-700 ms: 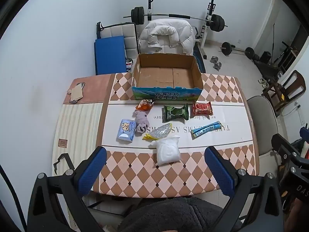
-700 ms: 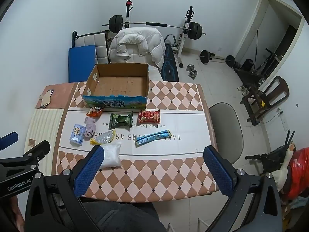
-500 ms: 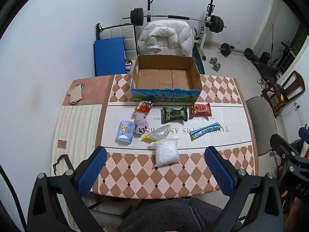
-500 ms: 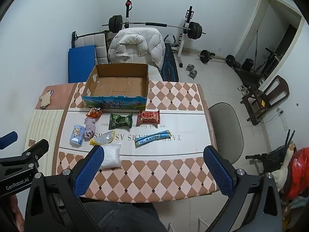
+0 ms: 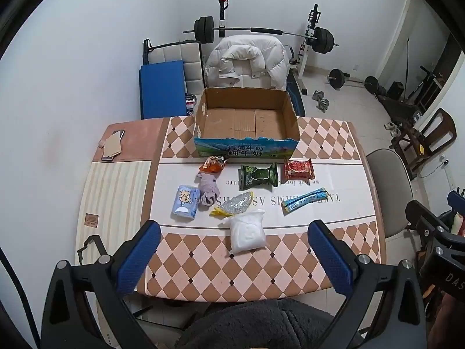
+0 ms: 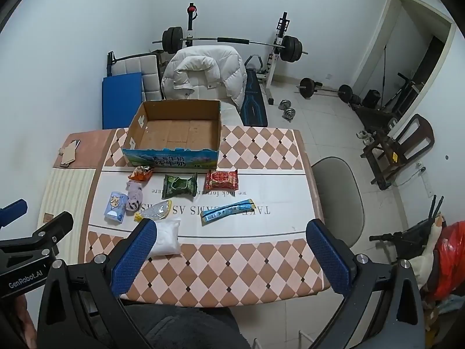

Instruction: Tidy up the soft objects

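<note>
An empty open cardboard box stands at the table's far side. In front of it lie several soft packets: an orange snack bag, a green packet, a red packet, a blue stick pack, a purple cloth toy, a blue tissue pack, a silver-yellow bag and a white bag. My left gripper and right gripper are both open and empty, held high above the table's near edge.
The checkered table has cardboard scraps and a phone at its far left corner. A grey chair stands to the right. A white jacket on a chair, a weight bench and barbells sit behind.
Both views have shifted only slightly; the grippers stay open and the objects have not moved.
</note>
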Tool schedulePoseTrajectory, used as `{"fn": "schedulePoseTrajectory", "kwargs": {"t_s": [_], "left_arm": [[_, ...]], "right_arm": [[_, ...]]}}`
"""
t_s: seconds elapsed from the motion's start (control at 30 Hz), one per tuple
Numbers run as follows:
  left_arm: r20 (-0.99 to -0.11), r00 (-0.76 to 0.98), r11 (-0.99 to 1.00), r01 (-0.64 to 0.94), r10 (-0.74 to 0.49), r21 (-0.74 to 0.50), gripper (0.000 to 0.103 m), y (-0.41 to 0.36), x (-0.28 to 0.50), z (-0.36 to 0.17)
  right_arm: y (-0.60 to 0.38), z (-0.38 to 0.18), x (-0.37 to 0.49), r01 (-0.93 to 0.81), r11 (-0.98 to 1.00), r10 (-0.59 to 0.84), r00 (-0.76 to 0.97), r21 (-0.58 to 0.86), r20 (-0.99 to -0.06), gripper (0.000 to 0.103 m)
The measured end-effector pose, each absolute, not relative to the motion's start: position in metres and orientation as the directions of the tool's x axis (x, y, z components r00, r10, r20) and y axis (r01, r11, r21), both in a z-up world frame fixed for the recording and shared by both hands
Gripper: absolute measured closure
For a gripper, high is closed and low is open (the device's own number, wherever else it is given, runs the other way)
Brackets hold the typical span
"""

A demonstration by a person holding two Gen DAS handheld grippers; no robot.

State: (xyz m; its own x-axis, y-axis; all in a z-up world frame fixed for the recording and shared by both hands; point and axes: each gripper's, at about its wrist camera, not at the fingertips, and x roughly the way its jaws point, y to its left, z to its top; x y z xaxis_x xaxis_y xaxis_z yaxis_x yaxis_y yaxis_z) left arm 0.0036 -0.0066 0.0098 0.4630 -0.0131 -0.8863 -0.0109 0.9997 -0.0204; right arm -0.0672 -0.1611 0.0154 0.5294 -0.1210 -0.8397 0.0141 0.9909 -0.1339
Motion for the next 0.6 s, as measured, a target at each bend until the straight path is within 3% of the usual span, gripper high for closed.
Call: {"fn": "schedulePoseTrajectory", "kwargs": {"t_s": [0.6], "left_arm": [[-0.881,0.473,1.0,-0.009,-0.003,-0.008,0.0,-0.0076,-0.002,0.0114]], "right_arm": [[-0.1609,0.0132,-0.0674,0.033,0.992,-0.119,0.528,-0.12,-0.841,0.0]]}}
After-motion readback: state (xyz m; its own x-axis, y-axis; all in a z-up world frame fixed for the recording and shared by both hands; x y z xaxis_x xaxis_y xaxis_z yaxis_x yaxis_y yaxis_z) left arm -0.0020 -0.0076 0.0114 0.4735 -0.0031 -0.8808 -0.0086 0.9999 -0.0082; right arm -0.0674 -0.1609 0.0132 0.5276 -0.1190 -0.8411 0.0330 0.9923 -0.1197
